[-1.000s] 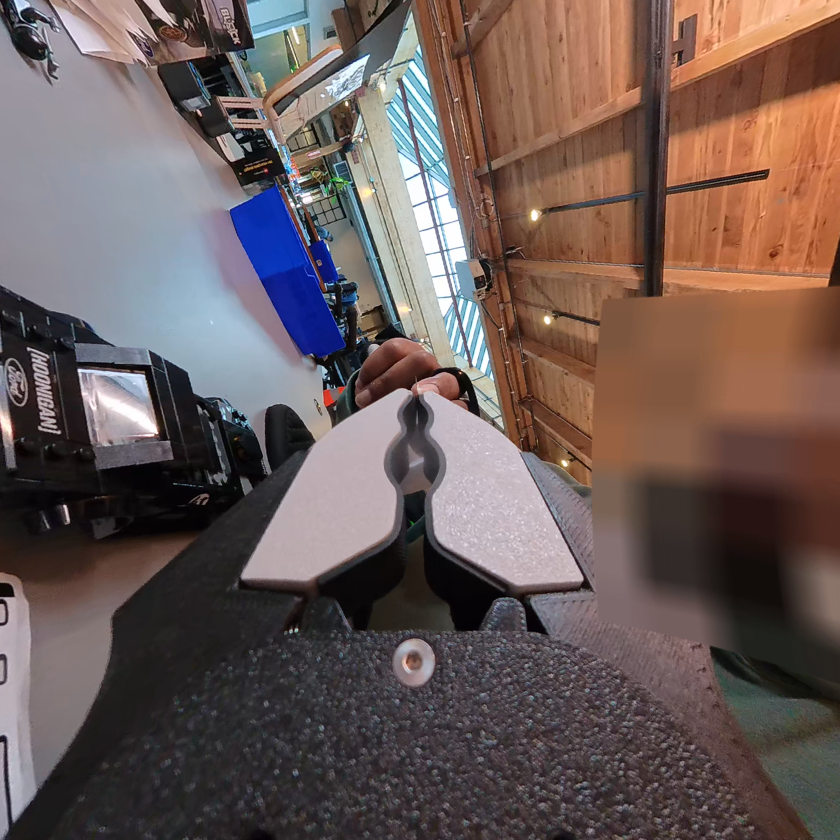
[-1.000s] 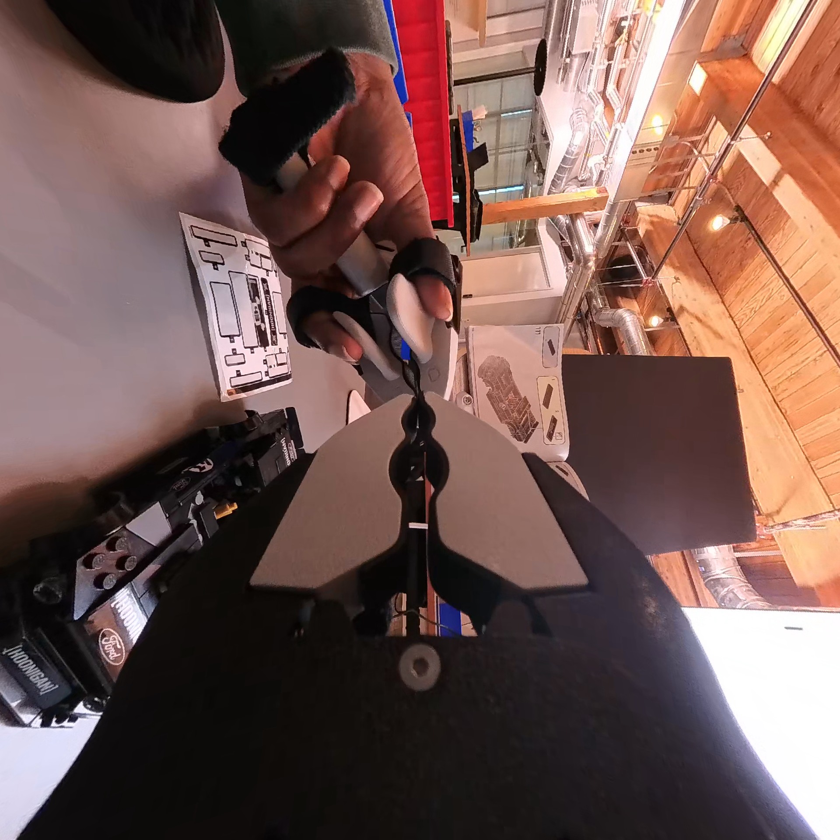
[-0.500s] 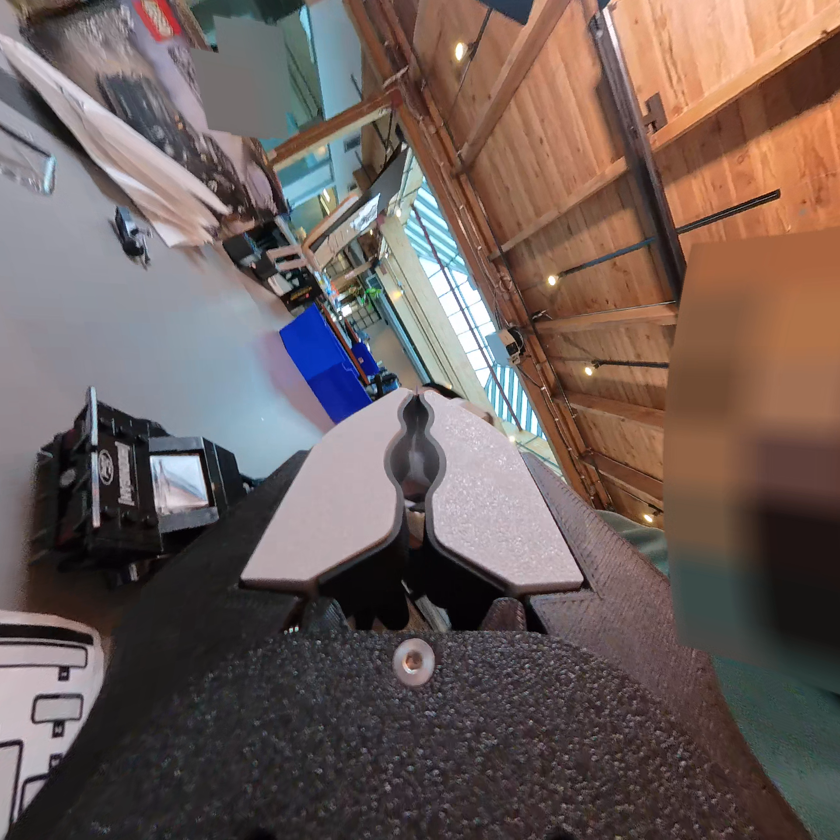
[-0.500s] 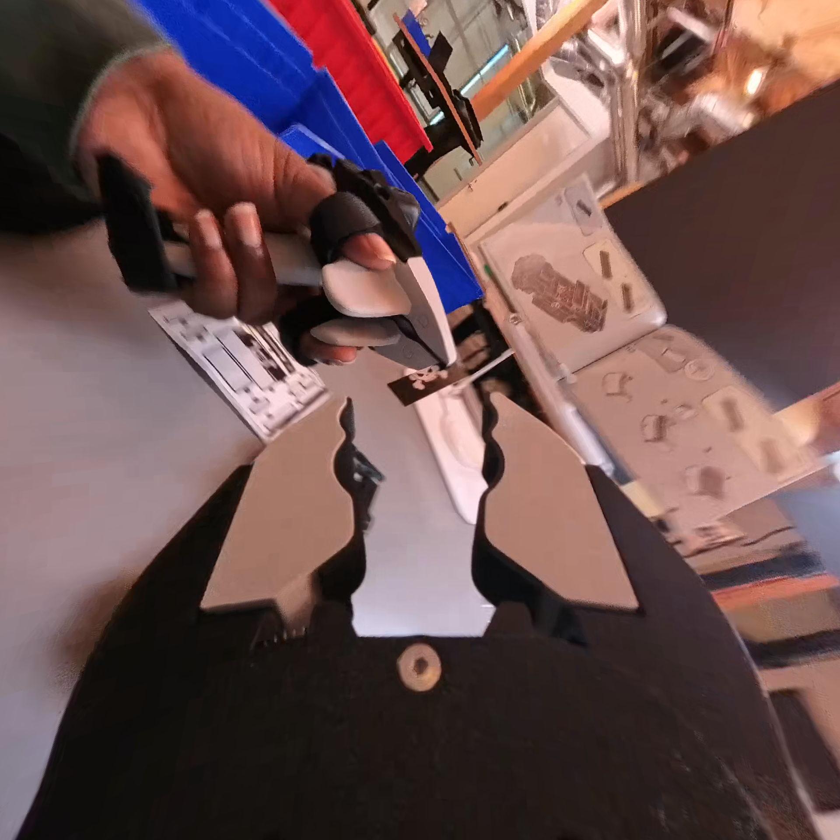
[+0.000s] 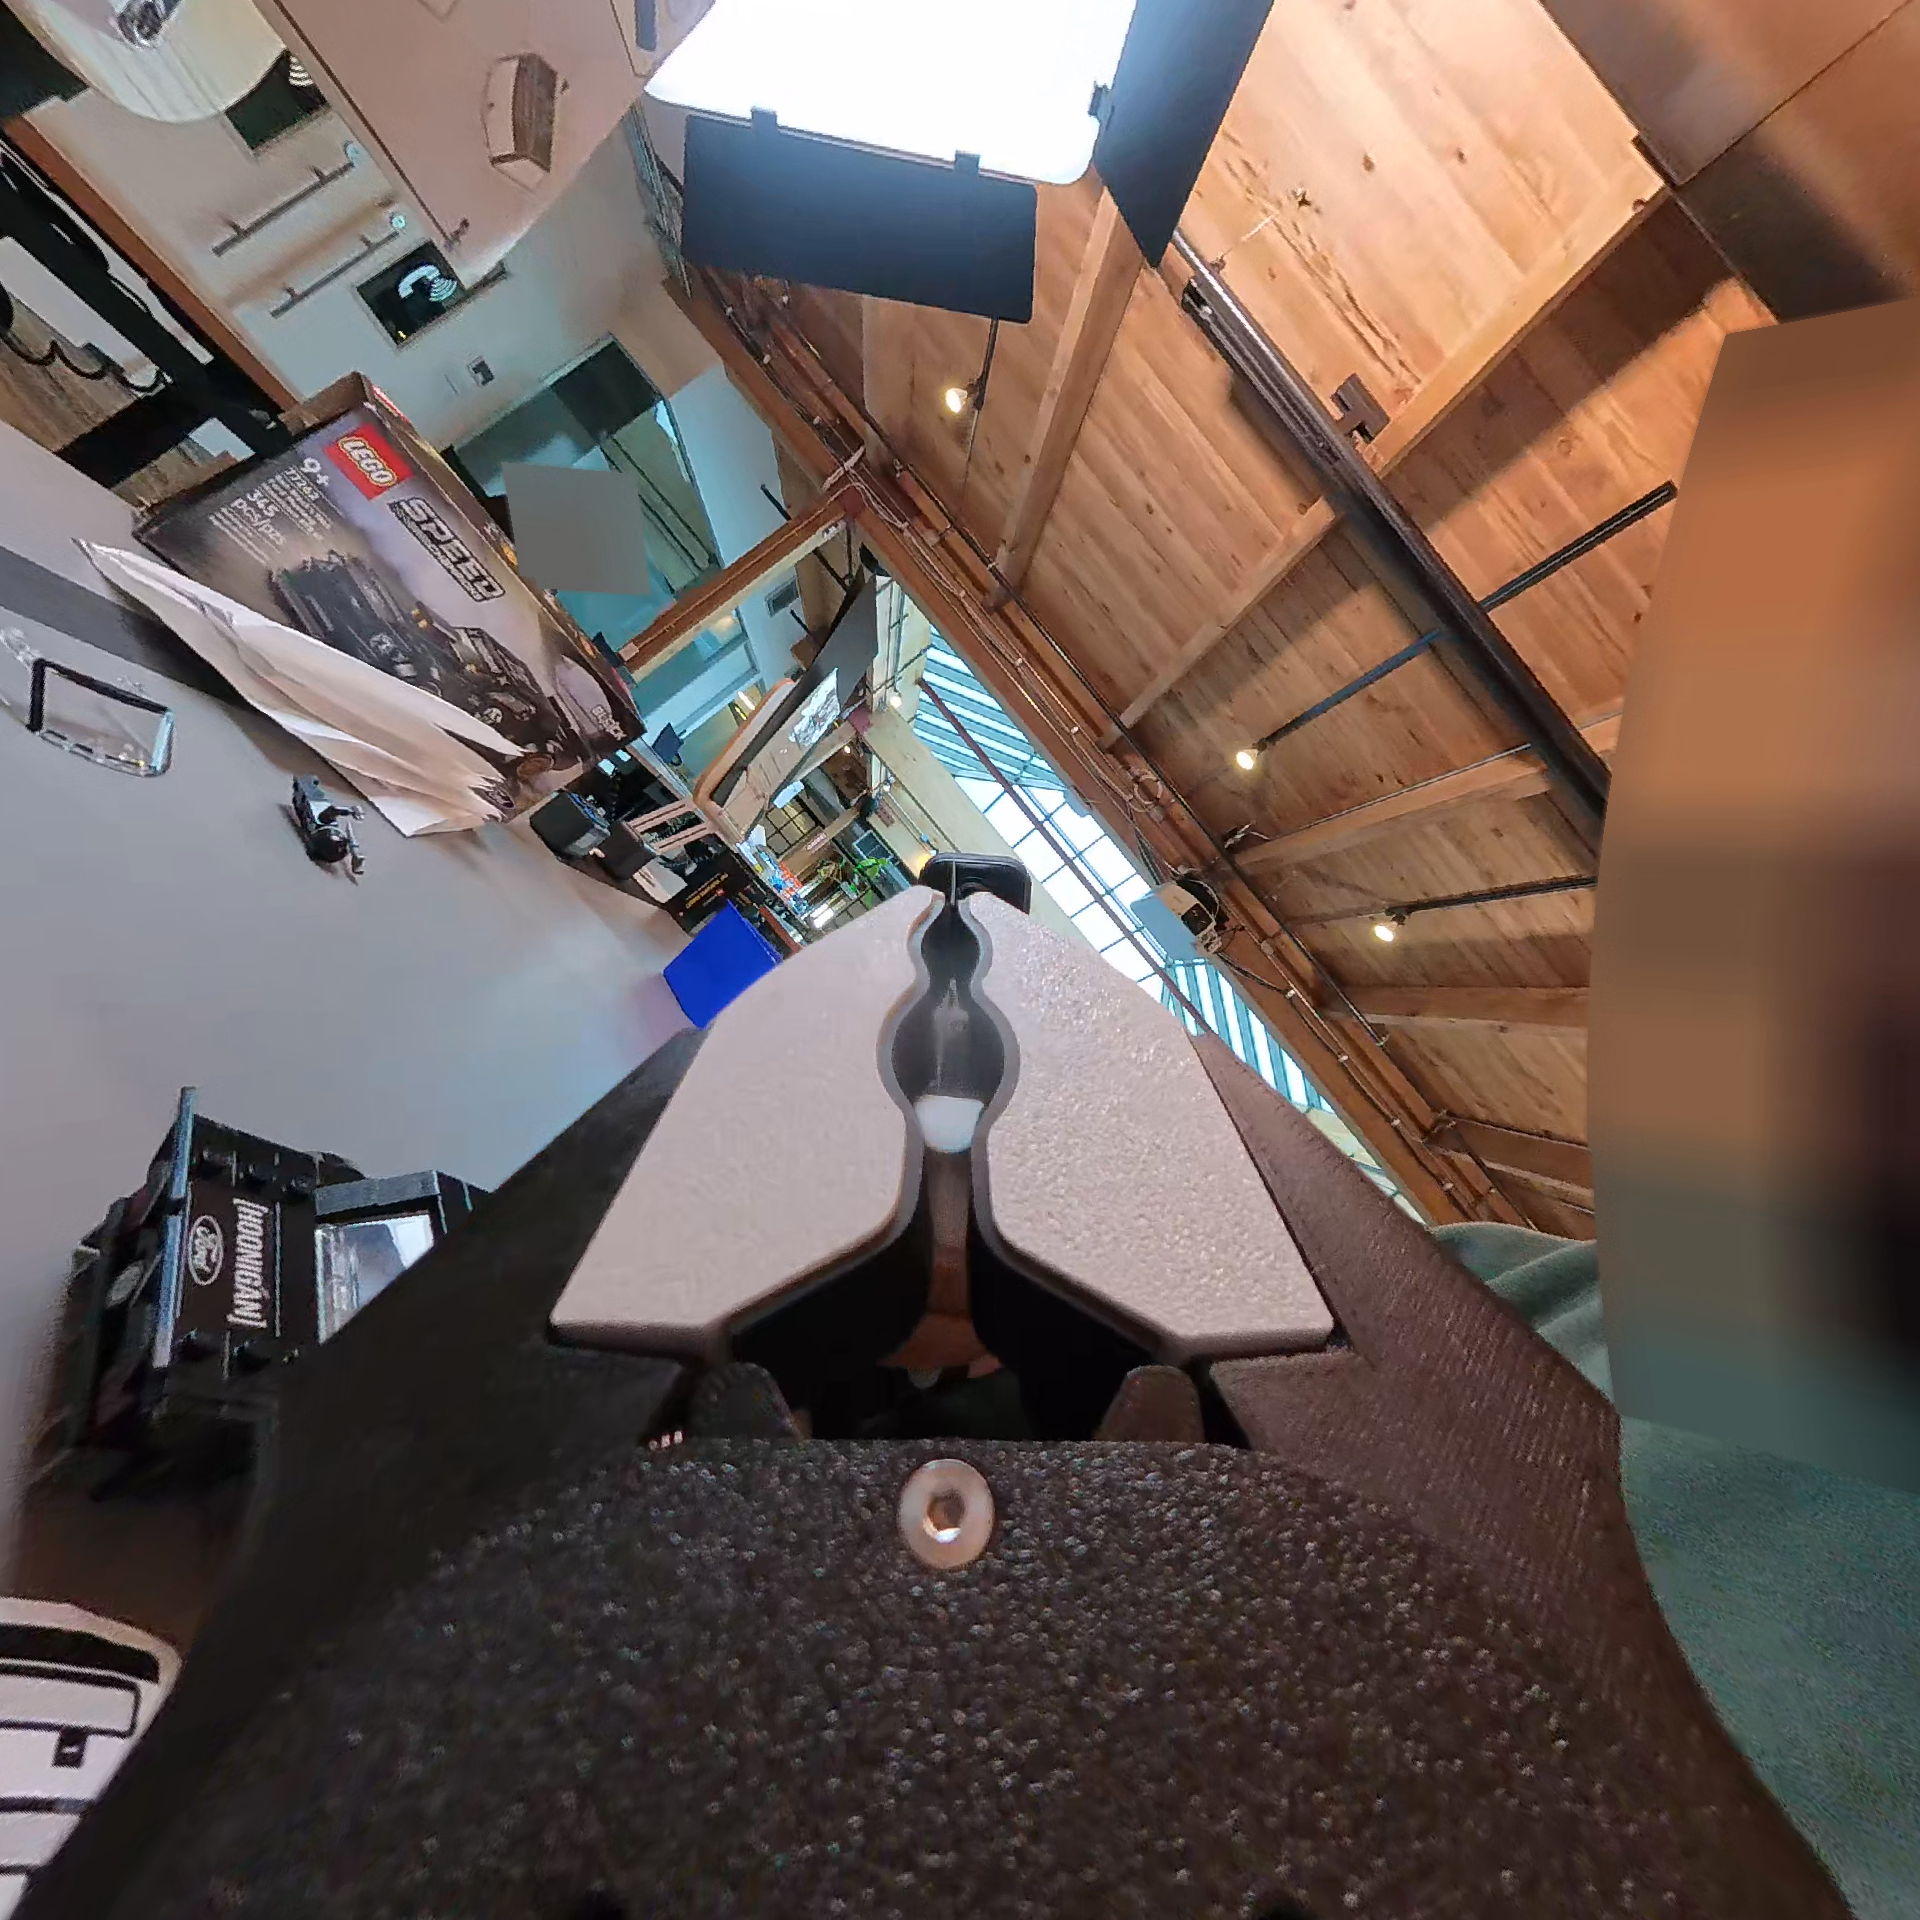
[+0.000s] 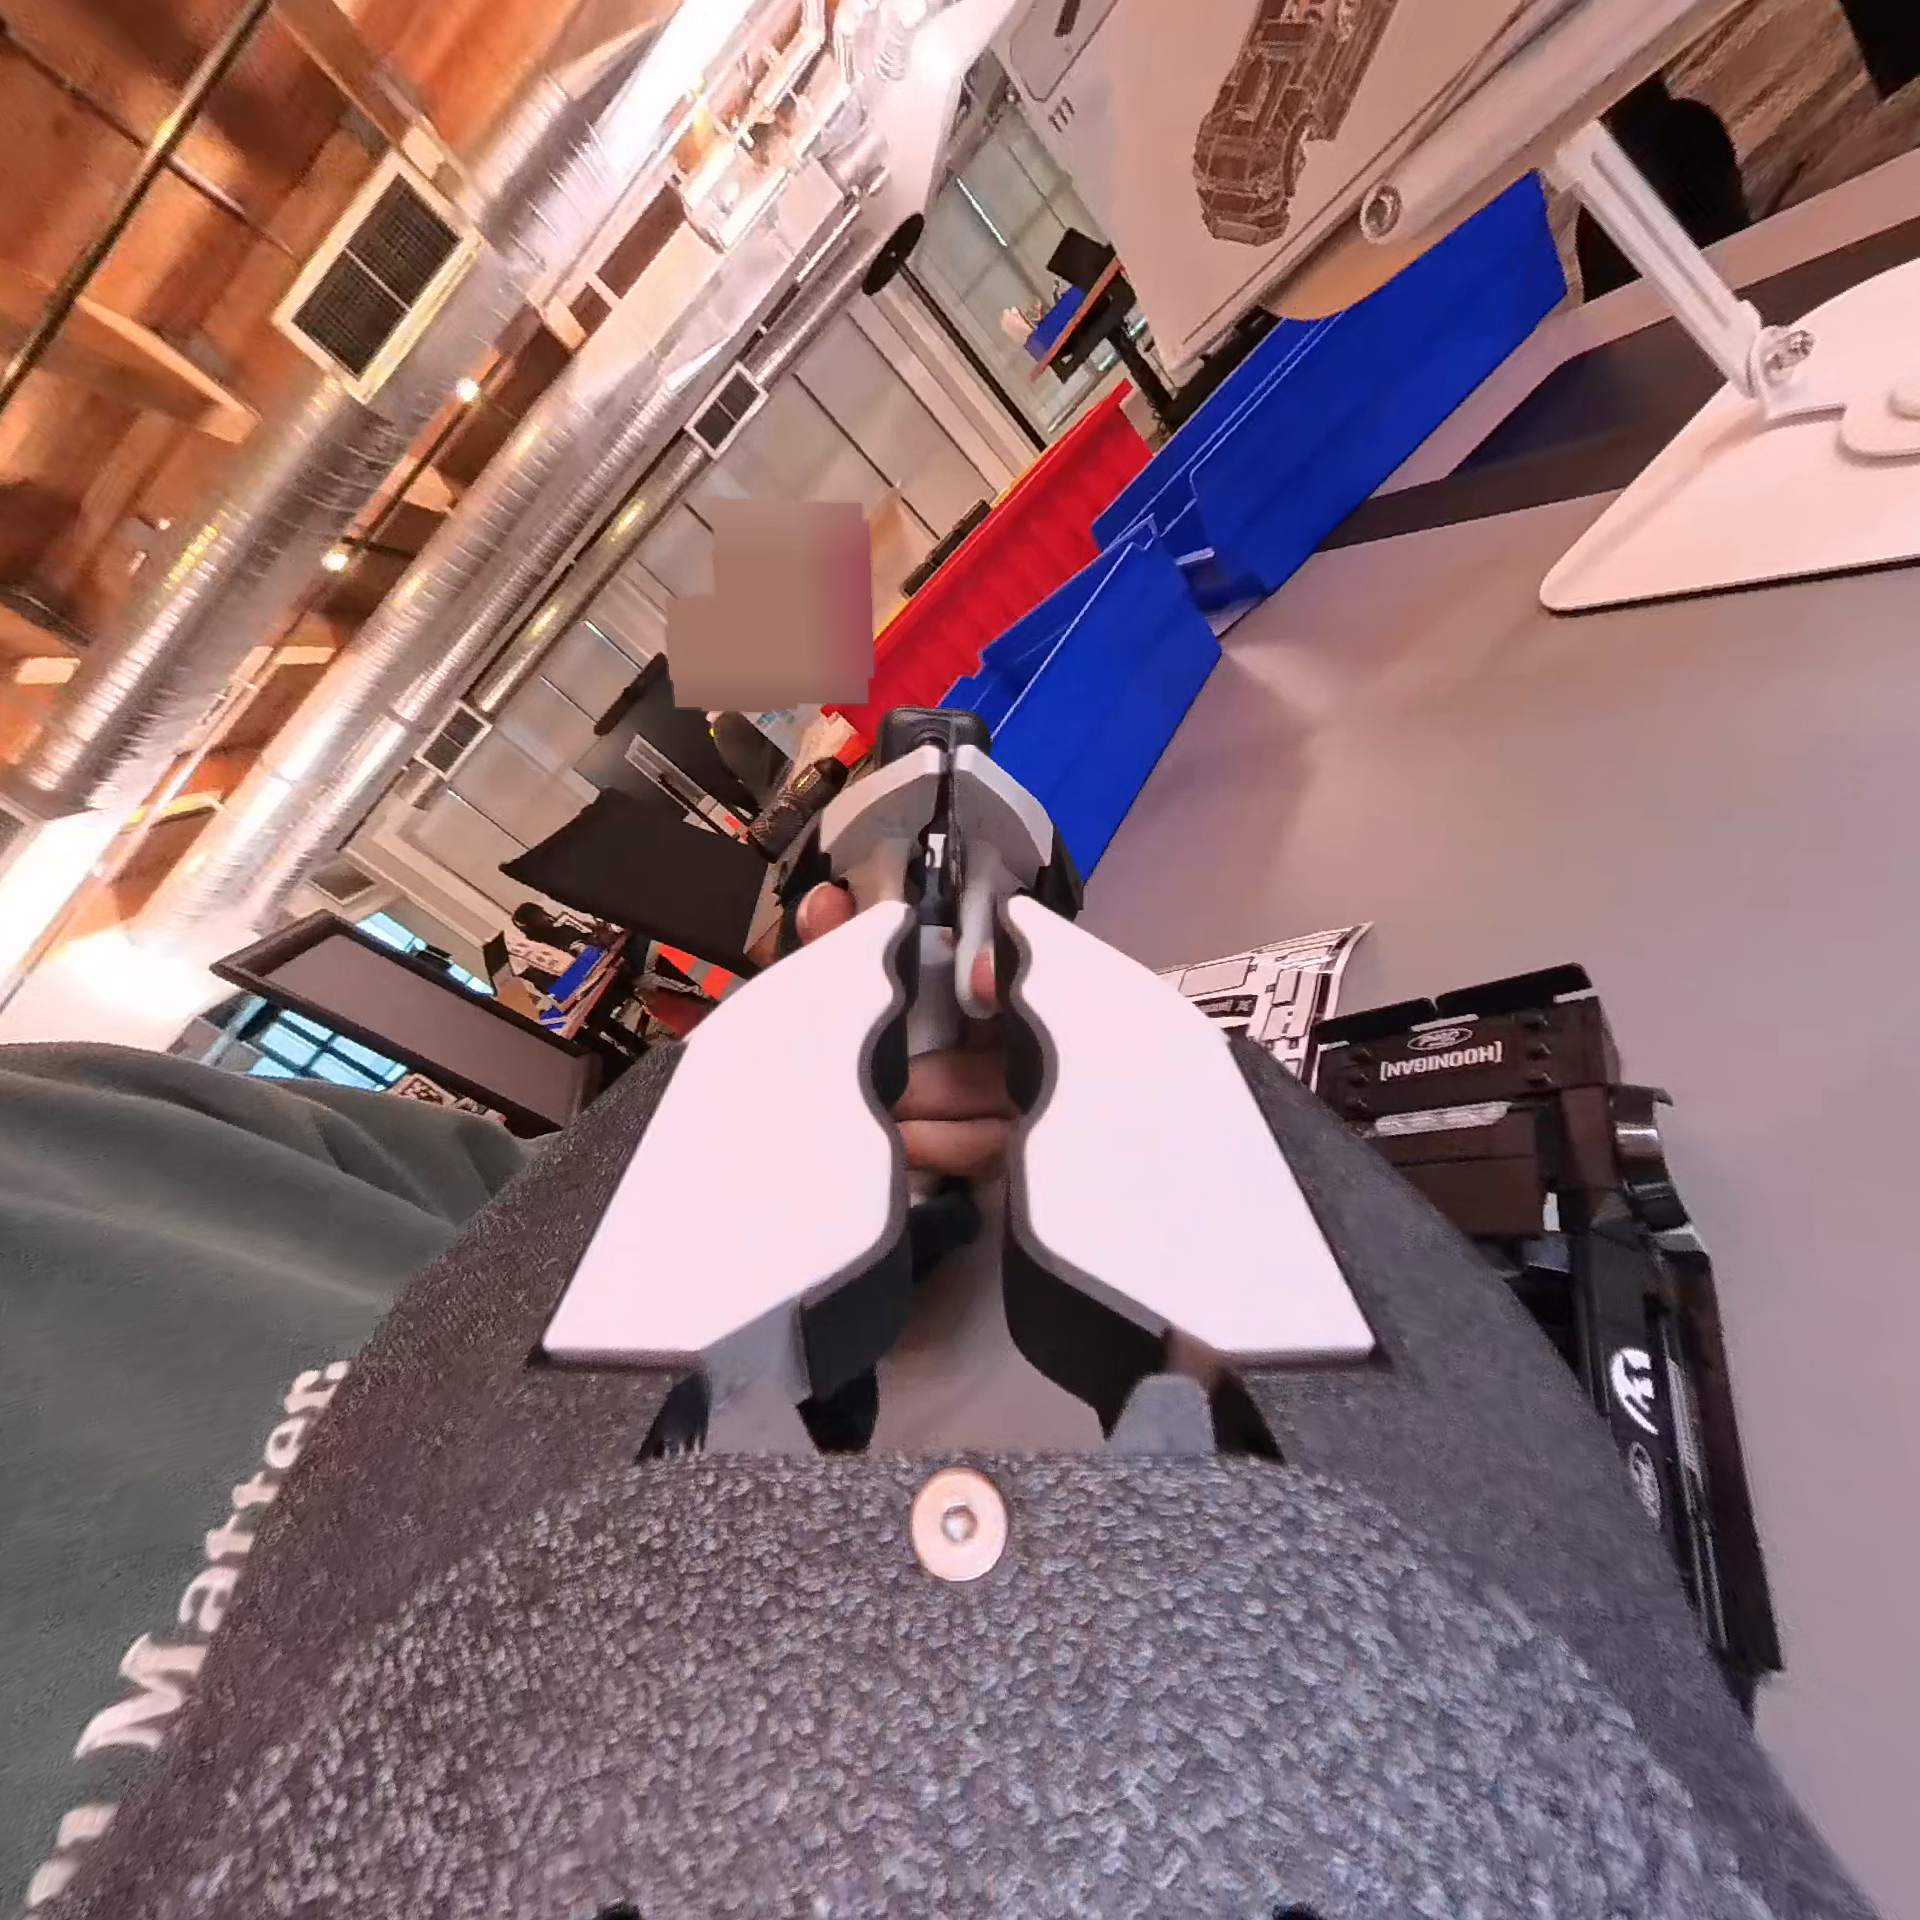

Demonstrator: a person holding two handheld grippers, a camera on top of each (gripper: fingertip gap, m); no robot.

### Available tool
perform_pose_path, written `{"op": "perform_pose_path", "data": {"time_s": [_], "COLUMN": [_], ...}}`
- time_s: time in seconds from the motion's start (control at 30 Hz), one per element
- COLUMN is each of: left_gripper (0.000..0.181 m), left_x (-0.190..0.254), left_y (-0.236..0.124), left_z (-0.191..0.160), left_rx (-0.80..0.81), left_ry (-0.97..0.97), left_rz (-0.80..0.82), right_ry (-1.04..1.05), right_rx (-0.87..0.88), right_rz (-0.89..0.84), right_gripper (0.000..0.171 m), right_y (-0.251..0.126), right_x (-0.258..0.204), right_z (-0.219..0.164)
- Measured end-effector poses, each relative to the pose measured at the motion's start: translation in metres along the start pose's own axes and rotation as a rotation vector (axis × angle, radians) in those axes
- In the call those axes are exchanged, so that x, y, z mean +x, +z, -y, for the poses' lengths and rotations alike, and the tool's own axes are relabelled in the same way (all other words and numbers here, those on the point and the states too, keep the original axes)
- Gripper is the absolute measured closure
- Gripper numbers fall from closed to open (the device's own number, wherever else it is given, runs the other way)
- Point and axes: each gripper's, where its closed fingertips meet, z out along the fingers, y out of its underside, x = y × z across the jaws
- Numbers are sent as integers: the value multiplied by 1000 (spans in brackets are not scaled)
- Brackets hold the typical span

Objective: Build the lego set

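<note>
My left gripper (image 5: 951, 906) is shut, raised above the table, with a thin dark sticker (image 6: 940, 854) pinched edge-on at its tips. The right wrist view shows it head-on (image 6: 935, 821), held by a hand. My right gripper (image 6: 961, 920) is open and empty, its jaws a small gap apart, pointing at the left gripper from close by. The black Lego car (image 6: 1507, 1101) sits on the grey table (image 6: 1558, 831) to the right of it. The car also shows at the lower left in the left wrist view (image 5: 208, 1278).
A sticker sheet (image 6: 1268, 977) lies behind the car and shows in the left view (image 5: 62, 1683). The set's box (image 5: 416, 592), white paper bags (image 5: 312, 686) and small black parts (image 5: 327, 821) lie farther off. Blue bins (image 6: 1122, 665) and a white stand base (image 6: 1745, 499) stand at the table's edge. Both grippers' tips are close together, under 4 cm apart.
My right gripper opened, let go of the sticker and swung round; its jaws are now closer together than half a second ago. My left gripper stayed shut on the sticker and tilted upward.
</note>
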Motion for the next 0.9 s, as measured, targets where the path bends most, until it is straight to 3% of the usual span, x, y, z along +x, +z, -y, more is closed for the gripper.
{"op": "perform_pose_path", "data": {"time_s": [0.77,0.87,0.9], "left_gripper": [181,180,173], "left_x": [4,3,2], "left_y": [2,2,2], "left_z": [-3,-7,-9], "left_rx": [-11,-47,-80], "left_ry": [13,61,110], "left_rz": [-18,2,20], "right_ry": [-20,-56,-77], "right_rx": [-16,-68,-111], "right_rz": [16,30,32], "right_gripper": [171,171,171], "right_y": [1,-3,-5], "right_x": [-1,-2,-2], "right_z": [-2,1,2]}}
